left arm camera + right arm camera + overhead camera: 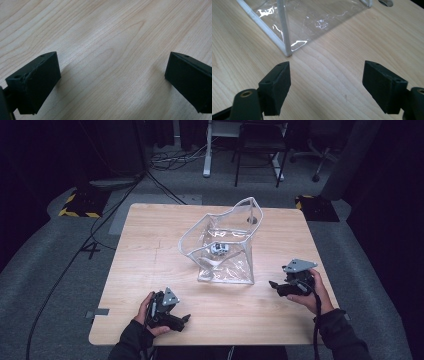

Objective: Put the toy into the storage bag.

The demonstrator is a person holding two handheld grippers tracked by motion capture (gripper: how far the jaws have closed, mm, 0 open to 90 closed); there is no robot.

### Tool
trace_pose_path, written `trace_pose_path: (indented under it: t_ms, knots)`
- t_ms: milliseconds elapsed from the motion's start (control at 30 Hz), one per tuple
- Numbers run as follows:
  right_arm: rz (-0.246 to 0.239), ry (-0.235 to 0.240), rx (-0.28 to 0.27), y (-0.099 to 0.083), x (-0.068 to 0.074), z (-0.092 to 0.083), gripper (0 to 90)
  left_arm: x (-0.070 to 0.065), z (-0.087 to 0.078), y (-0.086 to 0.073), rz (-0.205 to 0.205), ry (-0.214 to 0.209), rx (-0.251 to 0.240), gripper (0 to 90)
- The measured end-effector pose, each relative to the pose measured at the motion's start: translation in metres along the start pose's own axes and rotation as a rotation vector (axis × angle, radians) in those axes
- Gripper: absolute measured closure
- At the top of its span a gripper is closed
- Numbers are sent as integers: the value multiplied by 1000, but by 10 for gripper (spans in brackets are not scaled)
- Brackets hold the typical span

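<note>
Both the left hand-held gripper (186, 318) and the right hand-held gripper (272, 284) are wide apart, holding nothing, near the worktop's (150, 260) front edge, beside the clear bag (225, 265).

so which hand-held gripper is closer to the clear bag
Right. The right hand-held gripper sits just off the clear bag at its near right corner, jaws open and apart from it. The left hand-held gripper is farther off, near the table's front edge.
</note>
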State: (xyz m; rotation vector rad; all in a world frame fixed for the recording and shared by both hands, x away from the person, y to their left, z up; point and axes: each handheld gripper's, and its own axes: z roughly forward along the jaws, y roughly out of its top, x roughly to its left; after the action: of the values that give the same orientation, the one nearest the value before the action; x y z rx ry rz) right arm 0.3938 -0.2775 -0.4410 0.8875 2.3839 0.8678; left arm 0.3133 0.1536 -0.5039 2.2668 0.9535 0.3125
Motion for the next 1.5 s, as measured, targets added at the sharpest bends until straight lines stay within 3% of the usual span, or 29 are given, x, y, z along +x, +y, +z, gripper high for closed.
trace_pose_path:
  t_ms: [367, 833, 1167, 1500]
  knots:
    - [-2, 9, 29, -20, 3, 2, 230, 0, 0, 0, 0, 0, 0, 2]
    - [31, 38, 53, -50, 6, 0, 225, 0, 0, 0, 0, 0, 0, 2]
    - [65, 44, 68, -74, 4, -6, 221, 0, 0, 0, -2, -3, 1, 2]
    - [137, 67, 31, -92, -2, -14, 207, 0, 0, 0, -4, 2, 3, 2]
